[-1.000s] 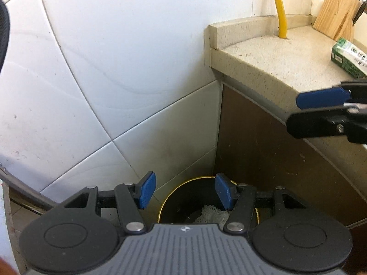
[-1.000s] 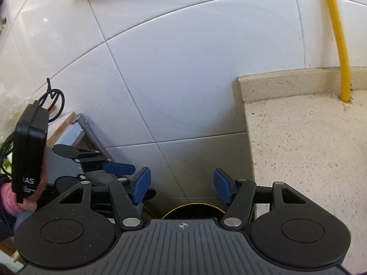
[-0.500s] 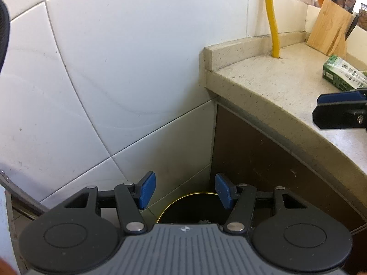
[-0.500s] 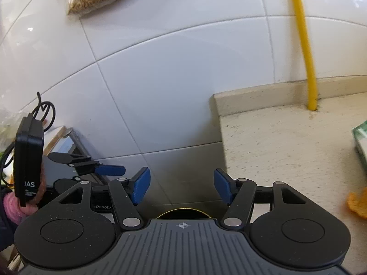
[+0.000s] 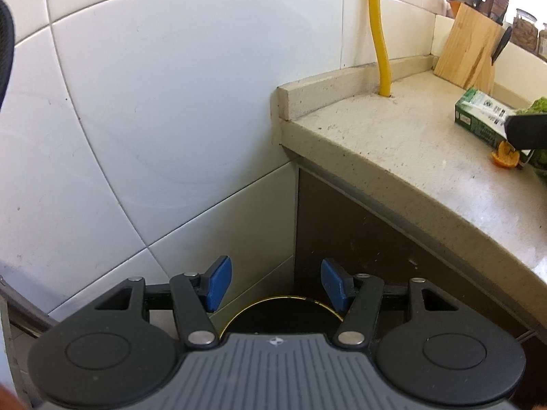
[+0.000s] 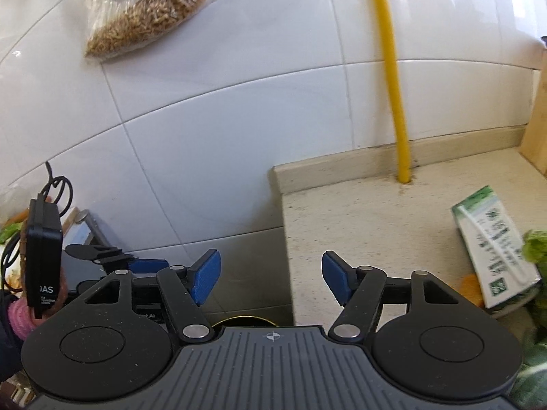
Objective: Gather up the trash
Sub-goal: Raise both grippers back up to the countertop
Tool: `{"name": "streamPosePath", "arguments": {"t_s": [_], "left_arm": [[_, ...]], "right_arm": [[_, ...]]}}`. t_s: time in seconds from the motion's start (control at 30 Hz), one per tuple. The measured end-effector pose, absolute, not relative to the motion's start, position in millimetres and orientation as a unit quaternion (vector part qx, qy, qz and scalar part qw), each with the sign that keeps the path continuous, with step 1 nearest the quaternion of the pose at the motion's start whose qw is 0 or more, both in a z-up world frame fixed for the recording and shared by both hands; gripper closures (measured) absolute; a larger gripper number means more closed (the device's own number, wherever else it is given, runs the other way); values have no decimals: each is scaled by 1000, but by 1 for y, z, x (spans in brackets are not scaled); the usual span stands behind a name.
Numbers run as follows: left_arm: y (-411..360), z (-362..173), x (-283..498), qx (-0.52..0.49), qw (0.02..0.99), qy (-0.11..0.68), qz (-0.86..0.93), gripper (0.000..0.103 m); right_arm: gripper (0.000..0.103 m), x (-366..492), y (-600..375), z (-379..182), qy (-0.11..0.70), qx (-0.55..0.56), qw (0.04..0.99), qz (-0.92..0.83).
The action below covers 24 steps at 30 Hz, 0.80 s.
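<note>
I had lifted both spread, empty grippers, left (image 5: pixel 275 285) and right (image 6: pixel 270 278), from the black round bin (image 5: pixel 280 314) toward the green-and-white carton (image 6: pixel 495 251), probably next.

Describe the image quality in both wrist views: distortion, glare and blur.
Left wrist view: fisheye bends the tile grout lines and the countertop edge; soft sheen on the wall tiles; mostly sharp. Right wrist view: same bowing; the yellow pipe looks slightly smeared; the green carton at the right edge is soft.
</note>
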<state>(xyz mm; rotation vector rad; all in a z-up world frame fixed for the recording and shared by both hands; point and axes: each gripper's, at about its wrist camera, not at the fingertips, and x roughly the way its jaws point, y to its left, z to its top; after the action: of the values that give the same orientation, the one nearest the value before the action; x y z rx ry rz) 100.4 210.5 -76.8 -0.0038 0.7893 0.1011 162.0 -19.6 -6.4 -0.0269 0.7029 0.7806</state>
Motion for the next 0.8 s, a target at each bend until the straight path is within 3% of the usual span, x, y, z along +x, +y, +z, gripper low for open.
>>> {"name": "streamPosePath", "arguments": {"t_s": [0.8], "left_arm": [[122, -27, 144, 59, 936, 335, -87, 40]], "right_arm": [[28, 147, -109, 23, 298, 13, 917, 264]]}}
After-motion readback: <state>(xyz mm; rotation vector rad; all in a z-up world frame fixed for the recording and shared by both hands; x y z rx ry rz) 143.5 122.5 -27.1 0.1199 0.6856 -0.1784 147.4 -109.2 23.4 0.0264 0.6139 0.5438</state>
